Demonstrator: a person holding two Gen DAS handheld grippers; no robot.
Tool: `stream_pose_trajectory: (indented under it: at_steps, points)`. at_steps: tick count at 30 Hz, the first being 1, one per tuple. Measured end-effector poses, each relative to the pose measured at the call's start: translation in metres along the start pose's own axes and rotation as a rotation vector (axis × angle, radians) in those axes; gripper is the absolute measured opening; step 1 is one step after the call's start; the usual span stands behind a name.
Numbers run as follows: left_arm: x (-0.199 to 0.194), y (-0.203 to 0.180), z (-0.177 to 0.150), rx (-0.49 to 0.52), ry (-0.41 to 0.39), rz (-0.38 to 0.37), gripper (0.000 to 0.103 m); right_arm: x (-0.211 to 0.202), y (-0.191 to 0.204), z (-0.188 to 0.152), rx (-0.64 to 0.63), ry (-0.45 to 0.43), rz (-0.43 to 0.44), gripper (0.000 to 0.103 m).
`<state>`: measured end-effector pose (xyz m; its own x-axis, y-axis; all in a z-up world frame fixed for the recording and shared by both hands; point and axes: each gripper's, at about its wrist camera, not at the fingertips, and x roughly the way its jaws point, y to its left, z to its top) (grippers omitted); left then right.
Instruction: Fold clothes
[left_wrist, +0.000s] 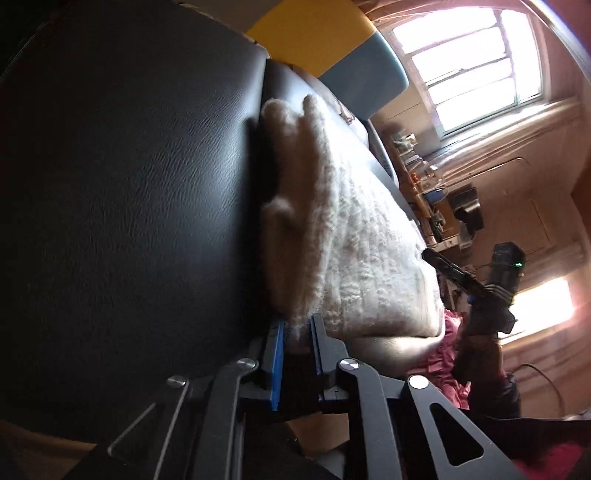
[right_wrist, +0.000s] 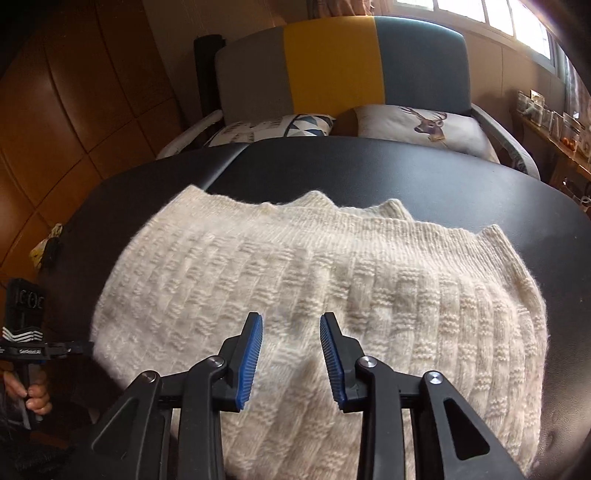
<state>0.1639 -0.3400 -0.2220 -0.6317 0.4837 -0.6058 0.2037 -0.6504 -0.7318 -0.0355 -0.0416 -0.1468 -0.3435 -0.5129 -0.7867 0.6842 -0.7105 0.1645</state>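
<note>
The cream sweater lies folded across the middle of the frame on the black table. The left gripper, low centre in its own view, pinches the sweater's fluffy edge; the right gripper hovers spread above it, gripping nothing. A one-sided pull could drag the bulky knit askew and undo the fold.

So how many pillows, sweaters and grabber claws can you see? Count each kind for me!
Pillows: 2, one with triangles and one with a deer.
Sweaters: 1, the cream sweater.
Grabber claws: 2, the left gripper and the right gripper.
Total: 5.
</note>
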Motion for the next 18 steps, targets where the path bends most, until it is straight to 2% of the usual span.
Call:
stream_pose_trajectory:
  at_steps: [3, 4, 7, 10, 11, 12, 15, 18]
  points:
    - [-0.003, -0.001, -0.006, -0.002, -0.008, 0.009, 0.008, 0.011, -0.003, -0.01, -0.033, 0.065, -0.072, 0.032]
    - [-0.004, -0.001, -0.008, 0.004, -0.003, 0.018, 0.008, 0.016, -0.009, -0.014, -0.02, 0.078, -0.067, 0.033]
    - [-0.009, -0.009, -0.014, 0.026, 0.017, 0.037, 0.008, 0.016, -0.022, -0.018, 0.042, 0.044, -0.018, 0.033]
    - [-0.02, -0.021, -0.009, 0.043, -0.001, 0.069, 0.011, 0.014, -0.021, -0.015, 0.037, 0.037, -0.013, 0.035]
    - [-0.025, -0.024, -0.007, 0.04, -0.011, 0.079, 0.014, 0.011, -0.022, -0.014, 0.044, 0.027, -0.005, 0.035]
    - [-0.033, -0.03, -0.008, 0.034, -0.049, 0.084, 0.021, 0.006, -0.021, -0.014, 0.048, 0.015, 0.006, 0.035]
    - [-0.04, -0.06, 0.002, 0.111, -0.126, 0.077, 0.04, -0.009, -0.016, -0.013, 0.022, -0.002, 0.036, 0.035]
    - [-0.016, -0.091, 0.012, 0.169, -0.102, -0.011, 0.04, -0.023, -0.012, -0.019, -0.005, 0.007, 0.071, 0.035]
